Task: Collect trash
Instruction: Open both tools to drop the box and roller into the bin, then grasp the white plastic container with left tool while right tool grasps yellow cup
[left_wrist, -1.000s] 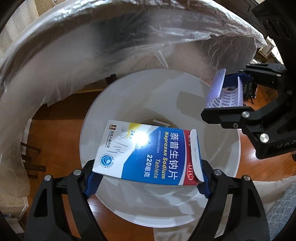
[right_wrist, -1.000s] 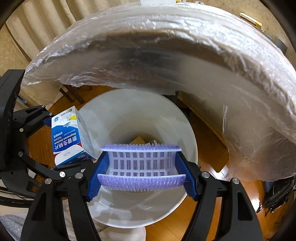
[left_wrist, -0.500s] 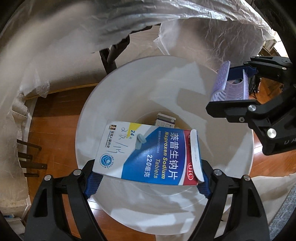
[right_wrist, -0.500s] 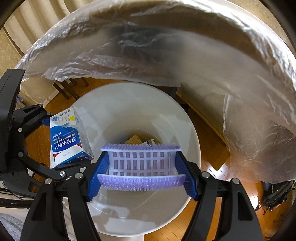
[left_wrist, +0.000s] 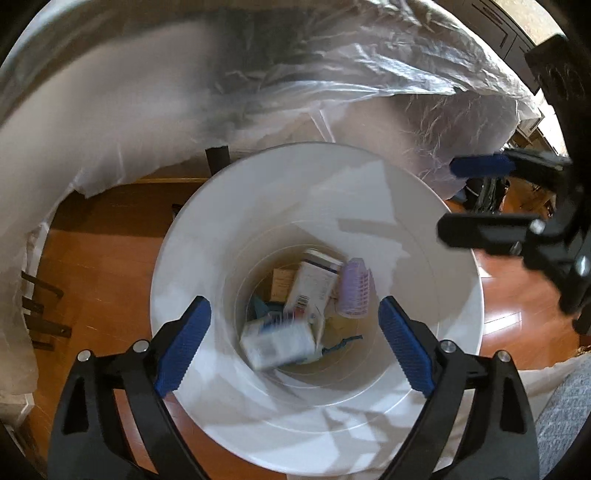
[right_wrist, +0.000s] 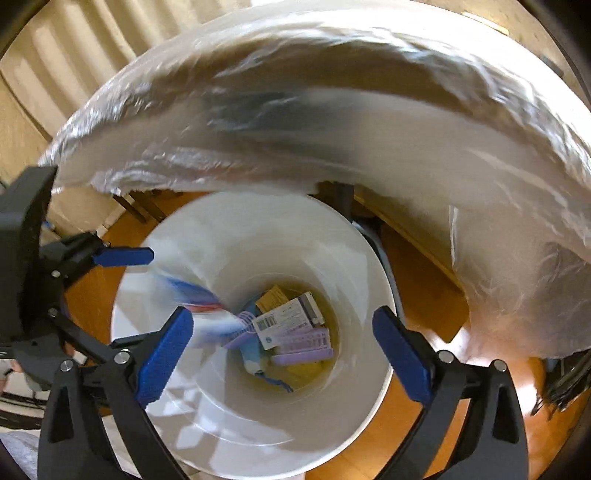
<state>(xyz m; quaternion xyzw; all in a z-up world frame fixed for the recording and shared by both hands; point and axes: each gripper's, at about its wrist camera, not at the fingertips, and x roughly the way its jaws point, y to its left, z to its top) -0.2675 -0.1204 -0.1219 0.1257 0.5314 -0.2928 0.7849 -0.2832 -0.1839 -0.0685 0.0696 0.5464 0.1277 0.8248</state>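
Note:
A white round bin (left_wrist: 436, 266) stands on the wooden floor below both grippers; it also shows in the right wrist view (right_wrist: 229, 240). My left gripper (left_wrist: 293, 345) is open and empty above it. The blue-and-white medicine box (left_wrist: 277, 341) lies blurred inside the bin, also blurred in the right wrist view (right_wrist: 195, 299). My right gripper (right_wrist: 280, 354) is open and empty. The purple hair roller (left_wrist: 354, 288) lies in the bin among other boxes, and shows in the right wrist view (right_wrist: 303, 347).
A table draped in clear plastic sheeting (left_wrist: 258, 74) overhangs the bin at the back, also in the right wrist view (right_wrist: 332, 110). Wooden floor (left_wrist: 92, 266) surrounds the bin. A grey rug (left_wrist: 565, 417) lies at the lower right.
Both grippers opened. The medicine box dropped from the left gripper and the purple roller from the right, both into the bin.

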